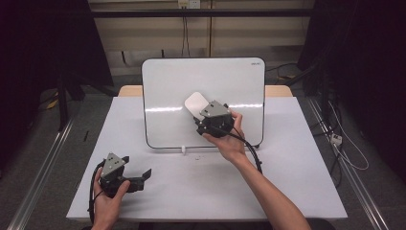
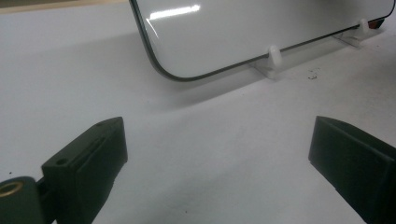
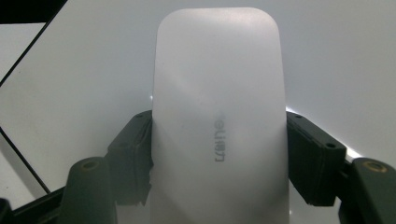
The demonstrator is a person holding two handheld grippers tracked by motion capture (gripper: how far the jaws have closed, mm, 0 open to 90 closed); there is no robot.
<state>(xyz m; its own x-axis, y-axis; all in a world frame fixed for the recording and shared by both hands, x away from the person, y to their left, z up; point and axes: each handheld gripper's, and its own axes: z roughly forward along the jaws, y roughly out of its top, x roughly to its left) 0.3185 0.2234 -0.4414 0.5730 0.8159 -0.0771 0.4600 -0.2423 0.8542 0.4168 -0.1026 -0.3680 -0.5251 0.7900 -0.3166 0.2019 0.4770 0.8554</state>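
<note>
The right gripper (image 3: 219,154) has its jaws clamped on both long sides of a white eraser (image 3: 218,116), which it holds against the upright whiteboard (image 1: 167,96) near the board's middle, well inside its black rim. The right forearm reaches in diagonally from the bottom of the high view. The left gripper (image 1: 141,176), jaws spread wide and holding nothing, rests low on the white table (image 1: 297,158) near its front left corner, with bare tabletop between it and the board's lower edge.
</note>
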